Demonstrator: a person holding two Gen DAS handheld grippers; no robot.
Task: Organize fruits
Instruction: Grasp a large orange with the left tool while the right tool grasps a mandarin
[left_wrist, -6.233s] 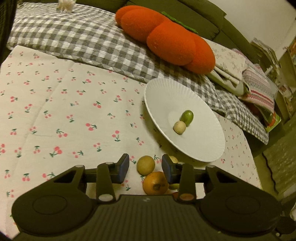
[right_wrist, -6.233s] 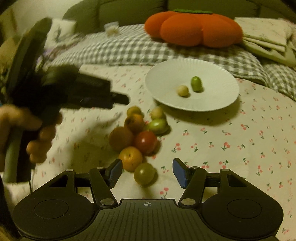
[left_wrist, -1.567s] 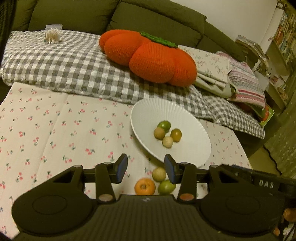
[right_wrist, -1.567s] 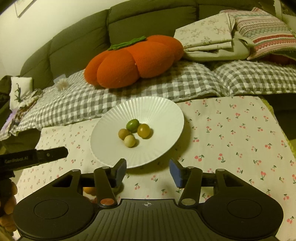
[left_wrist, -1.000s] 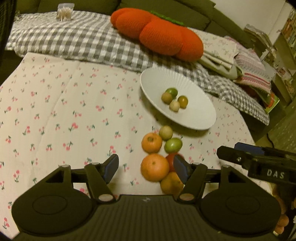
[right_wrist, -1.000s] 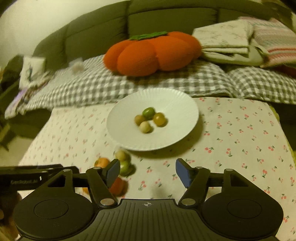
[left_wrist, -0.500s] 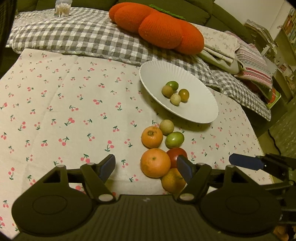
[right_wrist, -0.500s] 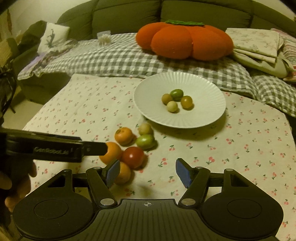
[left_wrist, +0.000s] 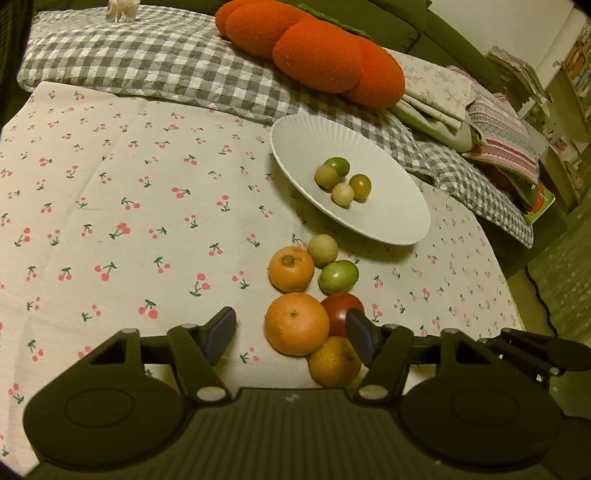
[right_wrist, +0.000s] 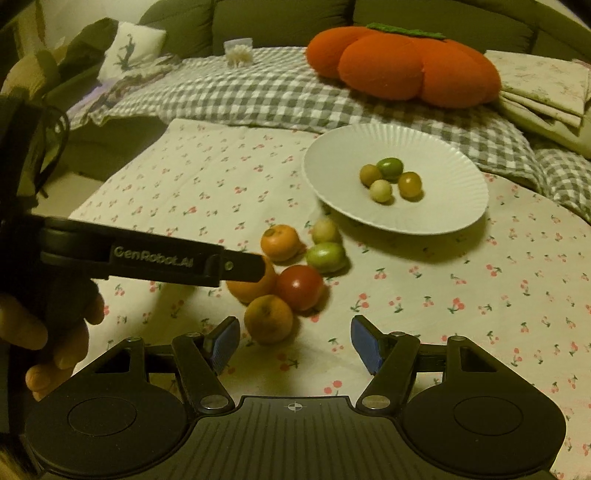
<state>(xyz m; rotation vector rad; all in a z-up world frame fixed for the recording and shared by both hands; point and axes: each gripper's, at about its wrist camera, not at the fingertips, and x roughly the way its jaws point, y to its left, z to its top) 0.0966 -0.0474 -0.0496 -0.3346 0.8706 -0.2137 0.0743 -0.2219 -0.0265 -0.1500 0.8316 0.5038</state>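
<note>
A white ribbed plate (left_wrist: 402, 225) (right_wrist: 454, 206) holds several small fruits (left_wrist: 340, 181) (right_wrist: 391, 179). On the cherry-print cloth in front of it lies a cluster: a large orange (left_wrist: 296, 324), a smaller orange (left_wrist: 290, 268), a red tomato (left_wrist: 338, 310) (right_wrist: 299, 287), a green fruit (left_wrist: 338, 276) (right_wrist: 325, 256), a pale fruit (left_wrist: 322, 250) and a dull orange fruit (left_wrist: 334, 362) (right_wrist: 268, 318). My left gripper (left_wrist: 291, 330) is open with the large orange between its fingers. My right gripper (right_wrist: 294, 341) is open and empty, just in front of the cluster.
An orange pumpkin cushion (left_wrist: 314, 55) (right_wrist: 402, 62) lies on a grey checked blanket (left_wrist: 147, 62) behind the table. Folded cloths (left_wrist: 491, 122) lie at the right. The left gripper's finger (right_wrist: 155, 258) crosses the right wrist view from the left. The table edge (left_wrist: 506, 280) drops off at right.
Both grippers have moved lower and closer to the fruit cluster. The large orange now sits between my left fingers. The fruits on the plate have not moved.
</note>
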